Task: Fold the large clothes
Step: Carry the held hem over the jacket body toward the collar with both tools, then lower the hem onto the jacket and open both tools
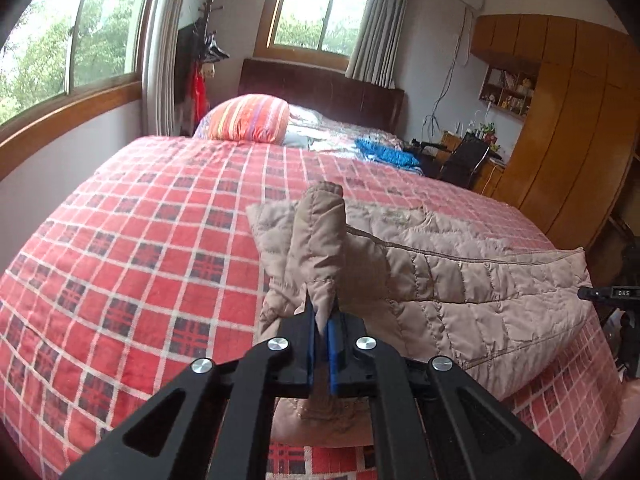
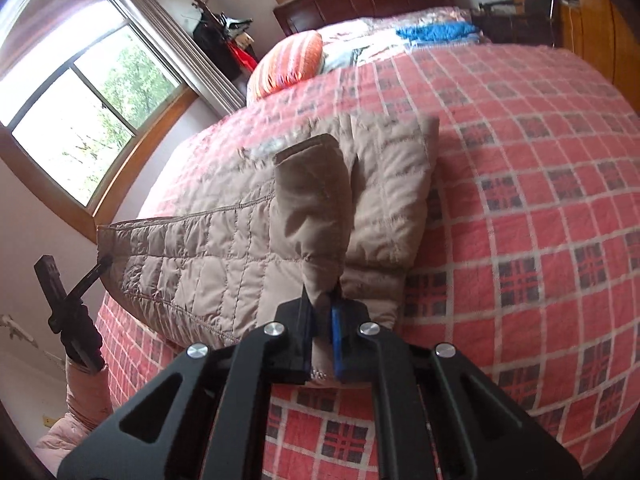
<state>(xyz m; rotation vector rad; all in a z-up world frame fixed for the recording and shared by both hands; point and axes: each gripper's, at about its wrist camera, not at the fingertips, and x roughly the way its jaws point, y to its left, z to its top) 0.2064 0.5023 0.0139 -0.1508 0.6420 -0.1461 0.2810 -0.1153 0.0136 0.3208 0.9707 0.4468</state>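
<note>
A beige quilted jacket (image 1: 460, 280) lies flat on the red plaid bedspread (image 1: 160, 240), near the bed's foot edge. My left gripper (image 1: 325, 312) is shut on one of its sleeves (image 1: 320, 240), which stands up from the blue pads with the cuff at the top. In the right wrist view the jacket (image 2: 200, 248) spreads to the left. My right gripper (image 2: 322, 304) is shut on the other sleeve (image 2: 316, 208), which is lifted and leans over the jacket's body.
A striped orange pillow (image 1: 250, 118) and a blue cloth (image 1: 384, 152) lie at the head of the bed. A black chair (image 1: 464, 160) and a wooden wardrobe (image 1: 568, 120) stand to the right. Windows line the left wall. A person's pink sleeve (image 2: 84, 392) shows at the lower left.
</note>
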